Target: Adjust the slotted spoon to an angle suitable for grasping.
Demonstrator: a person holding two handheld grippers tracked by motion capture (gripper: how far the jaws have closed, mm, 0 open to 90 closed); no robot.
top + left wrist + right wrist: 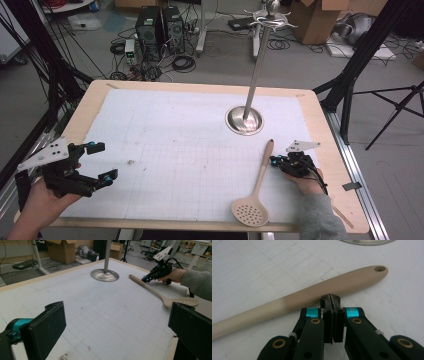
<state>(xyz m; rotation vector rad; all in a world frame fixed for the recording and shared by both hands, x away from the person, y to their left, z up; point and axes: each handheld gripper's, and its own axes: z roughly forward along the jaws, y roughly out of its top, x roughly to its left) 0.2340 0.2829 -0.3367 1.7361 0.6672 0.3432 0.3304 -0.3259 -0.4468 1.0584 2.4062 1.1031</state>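
Slotted spoon (257,187) lies flat on the table (190,150), near its front right edge; long axis runs near to far, perforated head toward me, handle tip with hanging hole pointing at the stand's round base (244,120); my right gripper (274,161) sits just beside the upper handle, jaws pressed together, nothing between them; my left gripper (102,161) hangs at the table's left edge, jaws wide apart, empty, well apart from the spoon.

Beige slotted spoon (257,187) flat on table
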